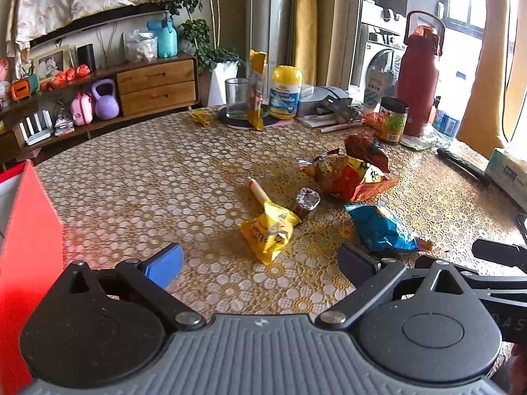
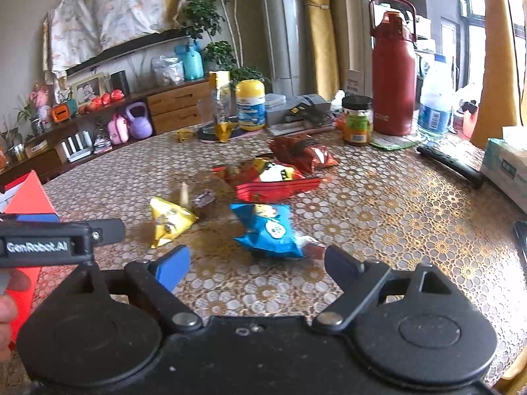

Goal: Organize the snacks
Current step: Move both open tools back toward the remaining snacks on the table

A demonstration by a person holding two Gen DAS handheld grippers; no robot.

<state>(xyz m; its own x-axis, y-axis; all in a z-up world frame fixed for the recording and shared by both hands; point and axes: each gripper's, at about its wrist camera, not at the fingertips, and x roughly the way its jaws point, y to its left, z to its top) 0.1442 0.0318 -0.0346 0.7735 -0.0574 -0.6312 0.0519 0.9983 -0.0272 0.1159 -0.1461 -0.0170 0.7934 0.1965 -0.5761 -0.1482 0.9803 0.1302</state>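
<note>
Several snack packets lie on the patterned table (image 1: 131, 181). My left gripper (image 1: 259, 251) is open and empty, hovering just short of a yellow packet (image 1: 268, 230). Behind that packet lie a sausage stick (image 1: 258, 191) and a small foil-lidded cup (image 1: 306, 200). To the right are a blue packet (image 1: 378, 227), a red-and-yellow packet (image 1: 349, 177) and a dark red packet (image 1: 365, 151). My right gripper (image 2: 257, 253) is open and empty too, directly before the blue packet (image 2: 266, 227), with the yellow packet (image 2: 169, 222) to its left. The left gripper's body (image 2: 66, 240) shows at that view's left edge.
A red box (image 1: 29, 230) stands at the table's left edge. Along the far side are a glass (image 1: 235, 95), an upright yellow packet (image 1: 257, 92), a yellow-capped bottle (image 1: 285, 92), a jar (image 1: 392, 120) and a red flask (image 1: 418, 92). A tissue box (image 1: 507, 171) sits right.
</note>
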